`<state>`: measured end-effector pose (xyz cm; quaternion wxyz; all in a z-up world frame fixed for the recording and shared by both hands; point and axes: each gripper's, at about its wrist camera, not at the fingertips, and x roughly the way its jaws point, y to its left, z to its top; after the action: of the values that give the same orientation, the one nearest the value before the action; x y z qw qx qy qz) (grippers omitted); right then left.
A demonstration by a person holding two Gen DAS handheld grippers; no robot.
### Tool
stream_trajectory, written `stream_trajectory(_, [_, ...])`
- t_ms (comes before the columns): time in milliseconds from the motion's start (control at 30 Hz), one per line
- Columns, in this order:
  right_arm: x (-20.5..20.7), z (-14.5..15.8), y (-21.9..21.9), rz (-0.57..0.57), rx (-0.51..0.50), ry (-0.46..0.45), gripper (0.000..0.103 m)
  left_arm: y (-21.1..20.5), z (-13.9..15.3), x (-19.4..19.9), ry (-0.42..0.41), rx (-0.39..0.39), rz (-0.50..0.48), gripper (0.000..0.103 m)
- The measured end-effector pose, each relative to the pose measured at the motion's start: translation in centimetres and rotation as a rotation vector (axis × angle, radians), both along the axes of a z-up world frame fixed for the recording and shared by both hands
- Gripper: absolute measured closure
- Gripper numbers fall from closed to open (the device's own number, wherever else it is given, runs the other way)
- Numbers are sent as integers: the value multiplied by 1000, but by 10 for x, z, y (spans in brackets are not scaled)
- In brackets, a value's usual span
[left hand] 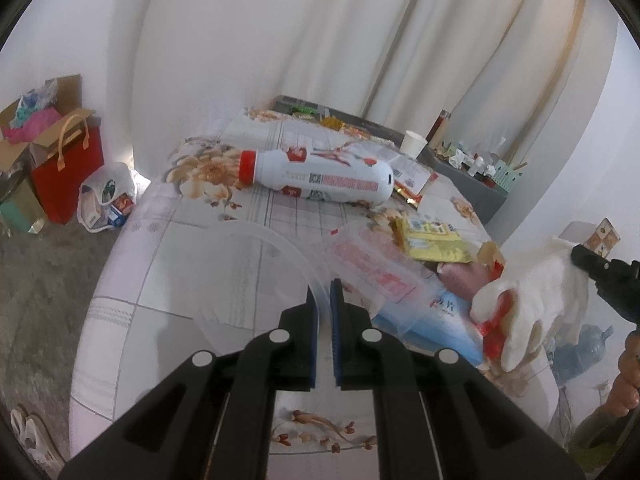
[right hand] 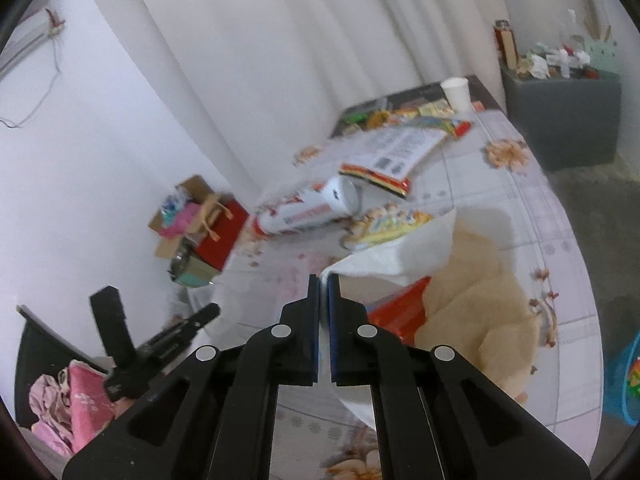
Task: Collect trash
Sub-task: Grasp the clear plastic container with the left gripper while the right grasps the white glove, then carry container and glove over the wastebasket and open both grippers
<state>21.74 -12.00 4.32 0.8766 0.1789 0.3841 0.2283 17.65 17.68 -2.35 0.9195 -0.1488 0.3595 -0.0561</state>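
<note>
the left gripper (left hand: 325,294) has its two blue-padded jaws closed on the thin rim of a clear round plastic container (left hand: 256,280) that stands on the table with the flowered cloth (left hand: 160,240); i think it is held there so that the container stays in place and open while trash is brought to it. the right gripper (right hand: 324,286) has its jaws pressed together as well, and at its tips there is the edge of a white paper napkin (right hand: 384,260), so it seems to pinch this napkin, though the exact contact is hard to see because the picture is blurred. in the left wrist view a white cotton glove (left hand: 532,292) with a piece of red wrapper (left hand: 502,312) hangs in the air at the right, under a black part of the other tool, so the right side seems to carry a small bundle of trash above the table. much trash is not yet collected: a white plastic bottle with a red cap (left hand: 316,176) lies on its side in the middle of the table, a yellow snack packet (left hand: 432,244) lies near it, a clear flat plastic tray with red print (left hand: 372,268) lies just beside the container, and a white paper cup (left hand: 414,144) stands upright at the far edge. the task looks to be in an early part.
</note>
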Motion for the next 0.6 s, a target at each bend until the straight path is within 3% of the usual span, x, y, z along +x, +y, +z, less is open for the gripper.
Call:
stream_trajectory(333, [-14, 40, -26, 94, 295, -67, 100, -7, 31, -22, -64, 17, -2, 98])
stream_trajectory(600, [-51, 69, -61, 13, 312, -182, 100, -23, 63, -39, -137, 29, -55, 98])
